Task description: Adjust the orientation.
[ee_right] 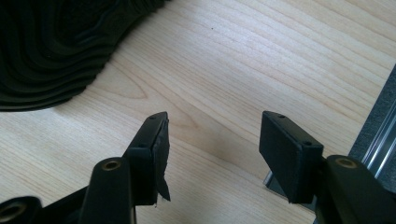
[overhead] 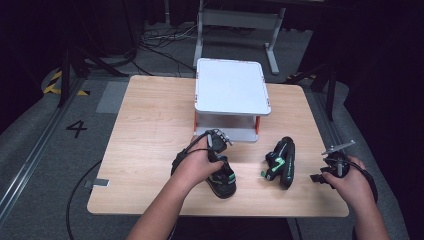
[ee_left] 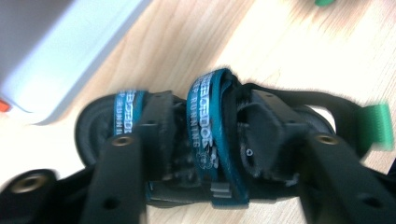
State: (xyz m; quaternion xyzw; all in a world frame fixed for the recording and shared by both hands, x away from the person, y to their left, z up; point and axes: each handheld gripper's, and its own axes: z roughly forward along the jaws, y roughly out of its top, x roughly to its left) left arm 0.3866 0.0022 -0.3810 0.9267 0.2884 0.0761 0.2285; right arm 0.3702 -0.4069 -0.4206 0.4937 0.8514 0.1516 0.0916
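Note:
A black shoe with teal straps (overhead: 223,181) stands on the wooden table (overhead: 150,125) near its front edge. My left gripper (overhead: 219,161) reaches down over it from above. In the left gripper view the jaws straddle the shoe's strapped upper (ee_left: 212,135), and my left gripper (ee_left: 208,103) looks open around it; the picture is blurred. A second black shoe (overhead: 282,162) with green trim lies on its side to the right. My right gripper (overhead: 320,177) hovers by the table's right edge, open with nothing between its jaws (ee_right: 215,126). The second shoe's ridged sole (ee_right: 46,46) lies beyond it.
A white two-level stand with orange legs (overhead: 231,85) sits at the table's back middle, just behind the left hand; its edge (ee_left: 46,51) is close to the shoe. Bare wood spreads left of the shoes. A metal rail (ee_right: 378,135) runs beside the table's right edge.

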